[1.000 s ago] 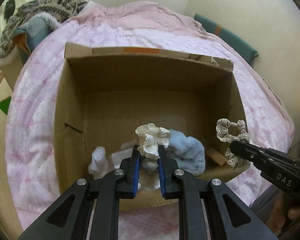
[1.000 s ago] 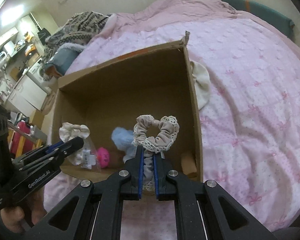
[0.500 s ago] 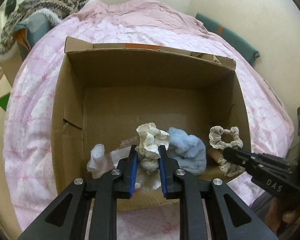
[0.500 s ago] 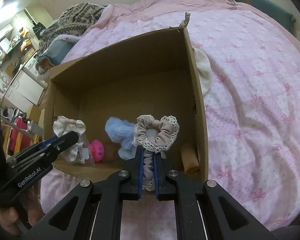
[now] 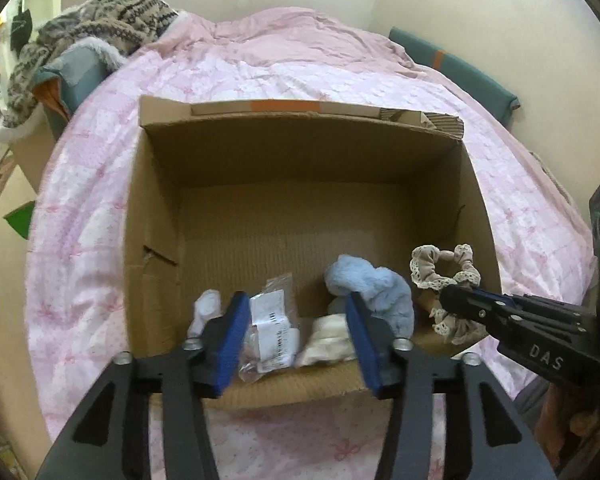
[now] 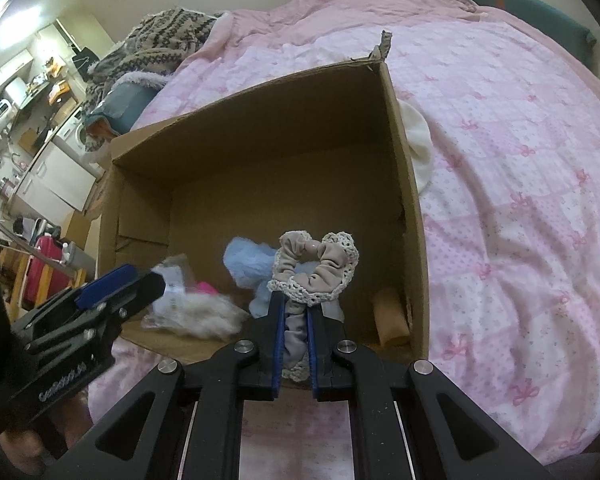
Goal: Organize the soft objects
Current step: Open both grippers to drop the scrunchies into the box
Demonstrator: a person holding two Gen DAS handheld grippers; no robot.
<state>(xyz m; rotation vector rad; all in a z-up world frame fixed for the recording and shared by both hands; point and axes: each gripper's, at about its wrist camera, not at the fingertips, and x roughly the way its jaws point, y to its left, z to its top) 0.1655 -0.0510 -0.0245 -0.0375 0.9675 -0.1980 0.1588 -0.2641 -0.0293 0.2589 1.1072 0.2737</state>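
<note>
An open cardboard box point(image 5: 152, 216) point(image 6: 404, 184) sits on a pink bed. My left gripper point(image 5: 296, 316) is open over the box's near edge, and a cream scrunchie point(image 5: 326, 342) lies blurred just below it inside the box; it also shows in the right wrist view point(image 6: 204, 316). My right gripper point(image 6: 294, 312) is shut on a beige lace-trimmed scrunchie point(image 6: 316, 264) point(image 5: 444, 276) and holds it above the box's right side. Inside the box lie a fluffy blue item point(image 5: 372, 284), a plastic packet point(image 5: 272, 320), a white item point(image 5: 206, 310) and a tan roll point(image 6: 390, 316).
The pink quilt point(image 6: 520, 200) covers the bed around the box. A white cloth point(image 6: 418, 140) lies by the box's right wall. A patterned knit pile point(image 5: 100, 20) sits at the far left. A teal cushion point(image 5: 460, 68) leans on the wall.
My left gripper has opened and let go of the cream scrunchie, which has dropped into the box. My right gripper has kept hold of the beige scrunchie and moved slightly lower over the box.
</note>
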